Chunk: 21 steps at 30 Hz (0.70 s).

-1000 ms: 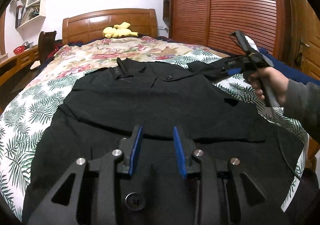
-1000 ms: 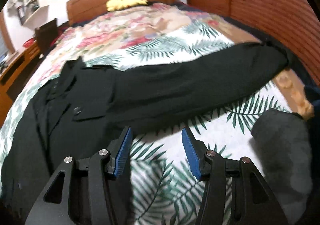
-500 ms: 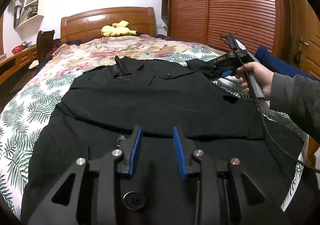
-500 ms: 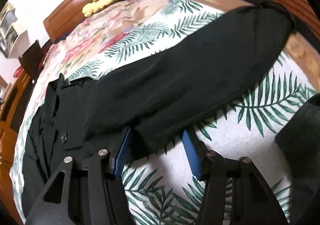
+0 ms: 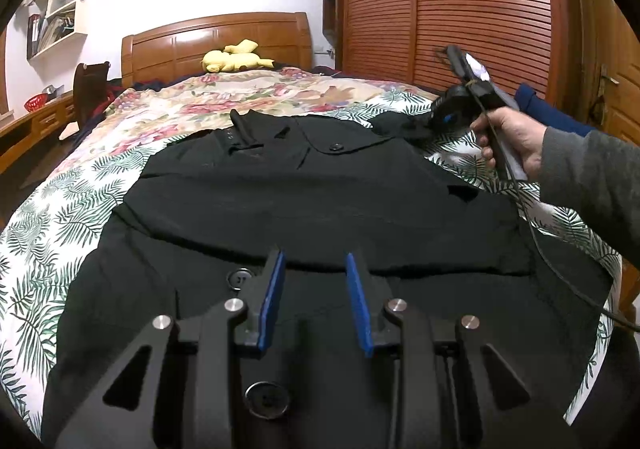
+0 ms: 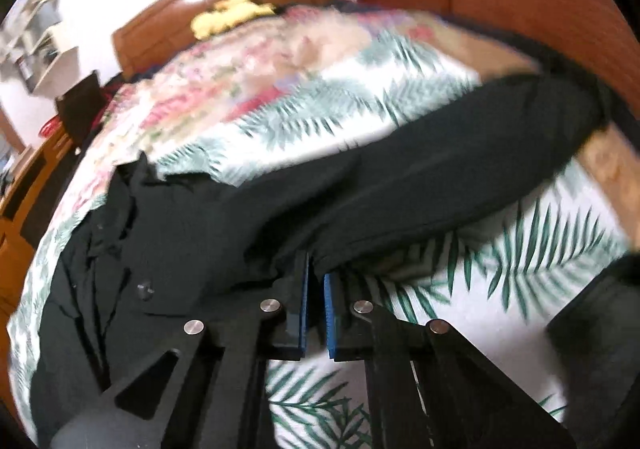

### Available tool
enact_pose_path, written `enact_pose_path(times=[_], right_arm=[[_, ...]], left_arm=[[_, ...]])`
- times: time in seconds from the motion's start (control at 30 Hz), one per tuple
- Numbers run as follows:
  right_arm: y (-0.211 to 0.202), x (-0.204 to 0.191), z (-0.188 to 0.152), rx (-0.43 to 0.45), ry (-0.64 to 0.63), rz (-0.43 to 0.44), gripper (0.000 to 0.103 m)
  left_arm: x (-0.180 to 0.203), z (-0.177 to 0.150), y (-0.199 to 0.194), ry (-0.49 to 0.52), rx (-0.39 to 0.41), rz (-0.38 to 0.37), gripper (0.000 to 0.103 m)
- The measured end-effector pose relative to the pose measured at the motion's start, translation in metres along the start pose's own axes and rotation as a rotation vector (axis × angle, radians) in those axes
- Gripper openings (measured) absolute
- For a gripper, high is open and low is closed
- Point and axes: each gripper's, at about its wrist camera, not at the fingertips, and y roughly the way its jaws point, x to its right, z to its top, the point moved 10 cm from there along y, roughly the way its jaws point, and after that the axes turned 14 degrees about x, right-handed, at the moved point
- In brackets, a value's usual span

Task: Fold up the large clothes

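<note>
A matte black coat [image 5: 304,205] lies flat across the middle of the leaf-print bedspread [image 5: 52,217], two round dark buttons showing near the bottom centre. The left gripper [image 5: 314,281] hovers over its lower part, blue-padded fingers spread, holding nothing. In the blurred right wrist view, the right gripper [image 6: 316,281] pinches the sleeve [image 6: 420,185] edge, pads nearly together.

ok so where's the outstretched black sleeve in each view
Left wrist: the sleeve lies upper right of centre, its end at the right tool.
Right wrist: the sleeve crosses the middle, its lower edge pinched in the right tool.
Shared landmark: the yellow plush toy at the headboard.
</note>
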Motion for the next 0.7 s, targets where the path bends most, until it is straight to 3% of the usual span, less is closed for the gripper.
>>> enact_pose_path(times=[0.17, 0.3, 0.4, 0.57, 0.7], right_arm=[[-0.039, -0.060, 0.015, 0.067, -0.155, 0.122, 0.004], [-0.072, -0.125, -0.022, 0.021, -0.308, 0.252, 0.004], [-0.084, -0.153, -0.053, -0.029, -0.382, 0.299, 0.004], [-0.094, -0.148, -0.068, -0.053, -0.399, 0.260, 0.007], [-0.115, -0.137, -0.056, -0.016, -0.380, 0.249, 0.018]], left_arm=[[-0.001, -0.001, 0.000, 0.000, 0.000, 0.003, 0.030], [-0.001, -0.002, 0.000, 0.001, 0.001, 0.004, 0.030], [-0.001, -0.001, 0.000, 0.002, 0.000, 0.005, 0.030], [-0.001, -0.001, -0.002, 0.004, 0.003, 0.009, 0.030], [-0.001, -0.001, -0.002, 0.006, 0.003, 0.009, 0.030]])
